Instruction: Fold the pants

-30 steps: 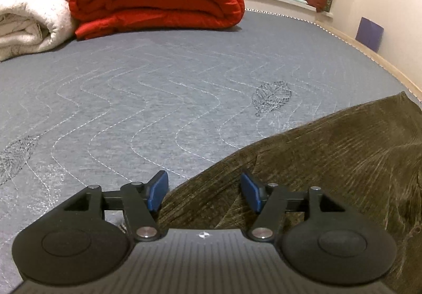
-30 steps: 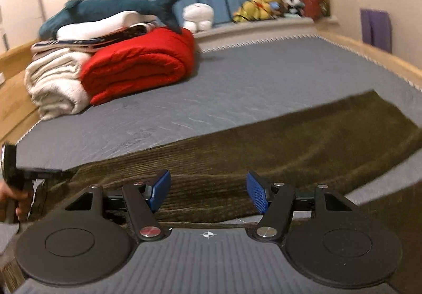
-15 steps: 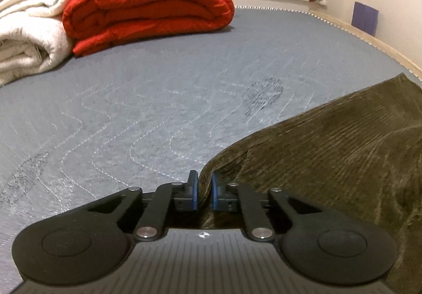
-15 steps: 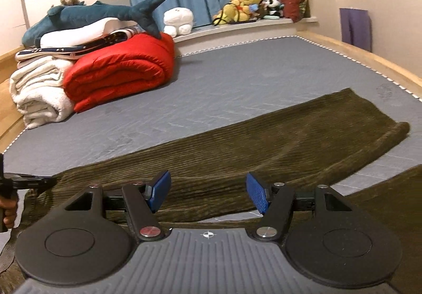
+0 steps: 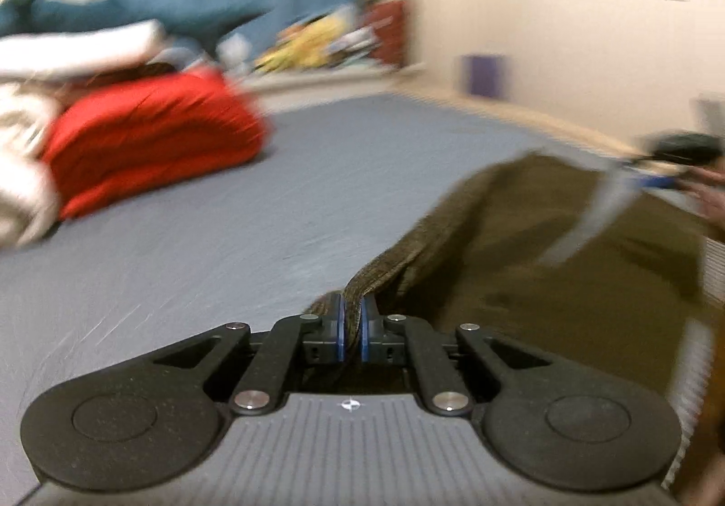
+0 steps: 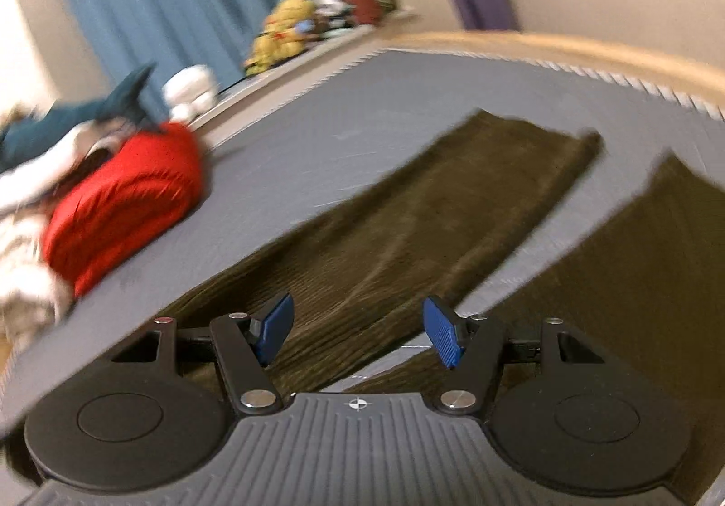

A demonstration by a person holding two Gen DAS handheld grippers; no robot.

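Note:
Dark olive corduroy pants (image 6: pixel 408 234) lie spread on the grey bed, both legs stretched toward the far right, with a strip of bed showing between them. My left gripper (image 5: pixel 351 331) is shut on an edge of the pants (image 5: pixel 521 243) and lifts that edge off the bed. My right gripper (image 6: pixel 358 331) is open and empty, hovering tilted over the near part of the legs. It also shows at the right edge of the left wrist view (image 5: pixel 679 150), blurred.
A folded red quilt (image 5: pixel 149 143) and white blankets (image 5: pixel 18 170) are stacked at the far left of the bed (image 5: pixel 181 261). A blue plush shark (image 6: pixel 68 120) and stuffed toys (image 6: pixel 290 30) sit by the blue curtain. A wooden bed rim (image 6: pixel 589 48) runs along the right.
My left gripper, shut on the pants edge, has lifted and swung, pulling the fabric up. My right gripper stays open and has tilted and moved over the legs. Both views are motion-blurred.

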